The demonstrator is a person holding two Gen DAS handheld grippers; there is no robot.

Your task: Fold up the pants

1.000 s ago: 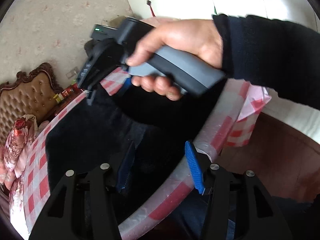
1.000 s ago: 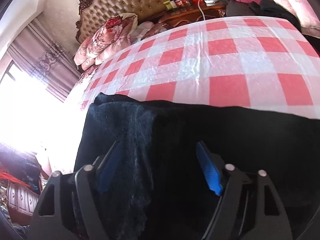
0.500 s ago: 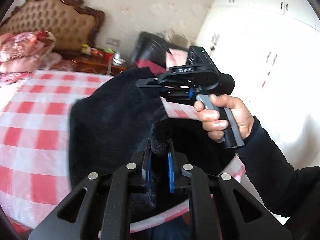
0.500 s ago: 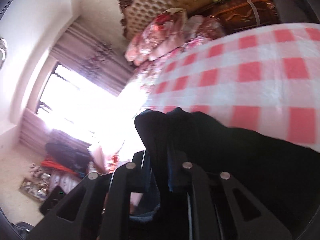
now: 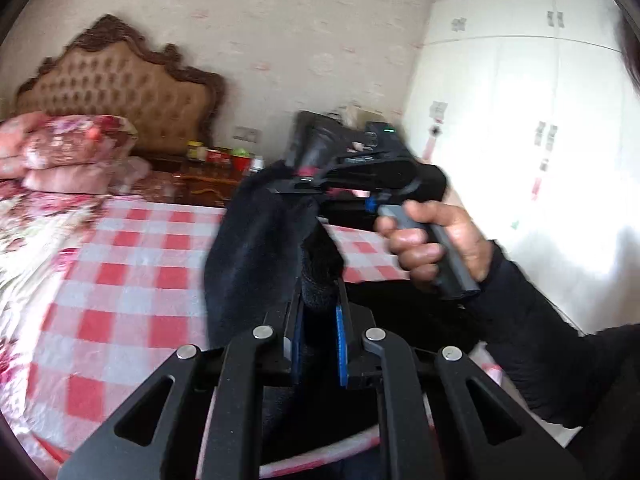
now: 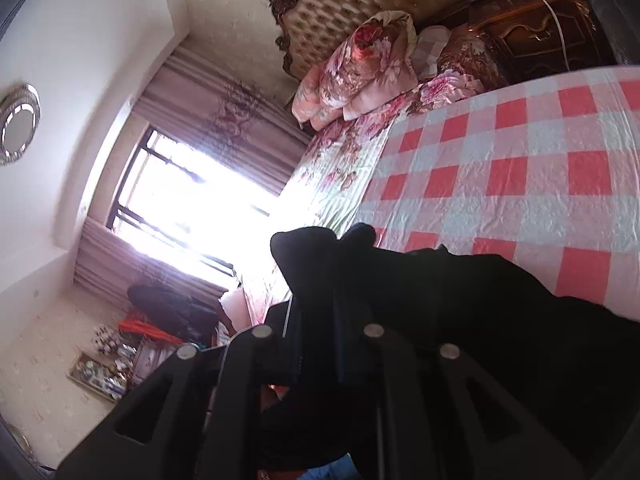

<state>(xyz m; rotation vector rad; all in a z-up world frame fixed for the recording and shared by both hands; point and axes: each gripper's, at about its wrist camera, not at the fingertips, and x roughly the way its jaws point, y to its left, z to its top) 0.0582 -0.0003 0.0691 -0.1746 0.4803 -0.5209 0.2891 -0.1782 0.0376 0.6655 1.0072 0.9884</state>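
The black fleece pants (image 5: 248, 248) hang lifted above the red-and-white checked sheet (image 5: 120, 280) on the bed. My left gripper (image 5: 318, 320) is shut on a bunched edge of them, the blue pads pressing the cloth. Higher and further off, a hand holds my right gripper (image 5: 296, 186), which pinches another part of the same pants. In the right wrist view the right gripper (image 6: 316, 344) is shut on the dark pants (image 6: 460, 320), which drape over its fingers and hide the pads; the checked sheet (image 6: 520, 168) lies beyond.
A tufted brown headboard (image 5: 116, 88) and floral pillows (image 5: 60, 148) stand at the bed's head. A dark wooden nightstand (image 6: 532, 36) with jars sits beside it. White wardrobe doors (image 5: 520, 120) are to the right; a bright window (image 6: 192, 200) with curtains is on the far side.
Both grippers went from open over the flat pants to shut on them, then rose. The pants have come up off the bed, and the left gripper rolled upright.
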